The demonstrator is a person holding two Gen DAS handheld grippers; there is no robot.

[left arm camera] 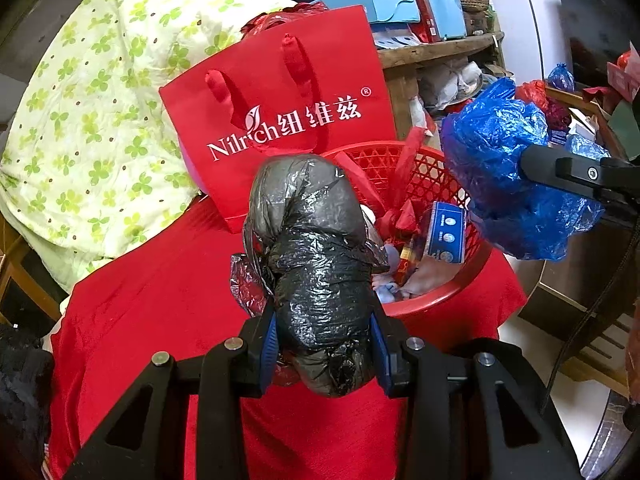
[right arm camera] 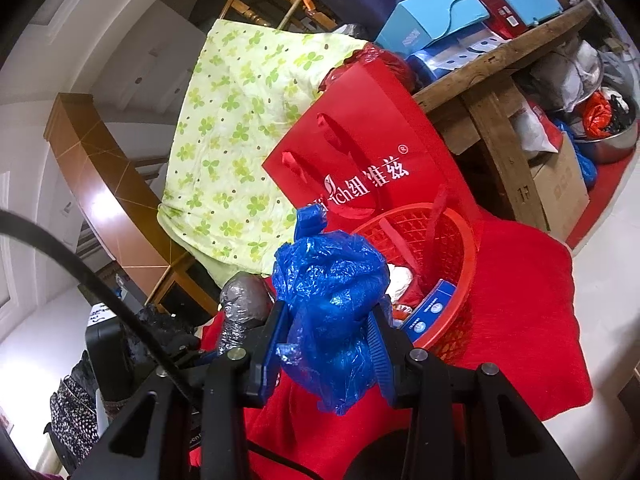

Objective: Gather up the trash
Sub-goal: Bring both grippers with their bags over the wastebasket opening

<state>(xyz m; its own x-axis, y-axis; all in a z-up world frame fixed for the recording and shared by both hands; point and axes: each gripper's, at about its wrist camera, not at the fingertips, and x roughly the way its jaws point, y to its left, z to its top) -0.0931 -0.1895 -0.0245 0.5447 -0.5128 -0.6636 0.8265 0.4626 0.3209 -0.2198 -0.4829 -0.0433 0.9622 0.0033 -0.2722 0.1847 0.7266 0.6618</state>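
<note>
Two bundles of trash are being held over one red basket (left arm camera: pixel 436 184): a black plastic bundle (left arm camera: pixel 320 256) is being clamped by the left gripper (left arm camera: pixel 324 344), a blue plastic bundle (right arm camera: pixel 332 304) by the right gripper (right arm camera: pixel 330 356). Behind the basket, one red paper bag (left arm camera: pixel 280 116) is being shown, lettered "Nilrich" with Chinese characters.

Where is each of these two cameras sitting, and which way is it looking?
Left wrist: rides the left gripper, looking down along its fingers, which clamp a black plastic bundle, toward the red basket.
Right wrist: rides the right gripper, clamping a blue plastic bag; a black cable crosses.
Shared: basket, red paper bag, both bundles.
</note>
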